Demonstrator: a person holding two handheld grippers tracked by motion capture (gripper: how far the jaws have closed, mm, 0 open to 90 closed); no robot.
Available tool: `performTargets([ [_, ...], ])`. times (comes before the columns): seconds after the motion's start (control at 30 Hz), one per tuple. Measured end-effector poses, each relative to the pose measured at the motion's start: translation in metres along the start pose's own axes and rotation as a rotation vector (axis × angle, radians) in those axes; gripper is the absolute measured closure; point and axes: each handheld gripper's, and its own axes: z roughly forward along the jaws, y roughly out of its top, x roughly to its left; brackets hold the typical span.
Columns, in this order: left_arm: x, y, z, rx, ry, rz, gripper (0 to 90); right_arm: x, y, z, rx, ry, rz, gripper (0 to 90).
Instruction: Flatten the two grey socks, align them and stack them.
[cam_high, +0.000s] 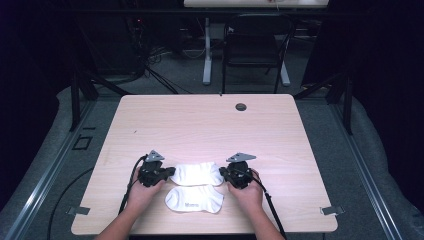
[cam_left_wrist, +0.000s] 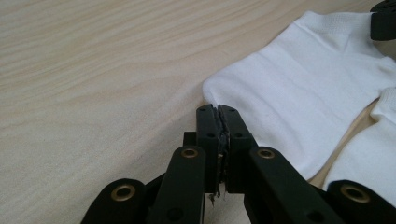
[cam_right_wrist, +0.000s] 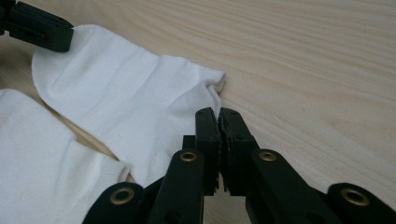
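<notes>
Two white ankle socks lie flat near the table's front edge. The farther sock (cam_high: 196, 173) stretches between my two grippers, and the nearer sock (cam_high: 194, 199) lies just in front of it. My left gripper (cam_high: 167, 172) rests at the farther sock's left end. In the left gripper view it (cam_left_wrist: 217, 109) is shut, its tips right at the edge of that sock (cam_left_wrist: 303, 88), with no cloth seen between them. My right gripper (cam_high: 223, 173) sits at the right end. It (cam_right_wrist: 218, 112) is also shut, just short of the sock's cuff (cam_right_wrist: 217, 84).
The light wooden table (cam_high: 200, 125) has a round cable hole (cam_high: 241, 107) near its far edge. A black chair (cam_high: 255, 45) stands beyond the table. Small metal clips sit at the front corners (cam_high: 332, 210).
</notes>
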Motion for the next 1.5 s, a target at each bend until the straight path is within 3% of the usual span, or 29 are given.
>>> performTargets([
  [0.3,-0.001,0.003,-0.007,-0.044,-0.014,-0.014,88.4,0.001,0.004,-0.008,-0.038,0.012,0.002,87.0],
  [0.63,-0.005,0.011,-0.017,-0.091,-0.019,0.005,88.4,0.004,0.011,-0.021,-0.108,0.021,0.01,87.0],
  [0.97,-0.01,0.012,-0.027,-0.096,-0.043,0.01,88.4,0.011,0.014,-0.03,-0.096,0.03,-0.017,87.0],
  [1.3,-0.017,0.012,-0.039,-0.097,-0.04,0.034,88.5,0.017,0.016,-0.045,-0.111,0.042,-0.024,87.0],
  [1.5,-0.019,0.012,-0.051,-0.107,-0.052,0.015,88.5,0.023,0.019,-0.056,-0.106,0.061,-0.031,87.0],
])
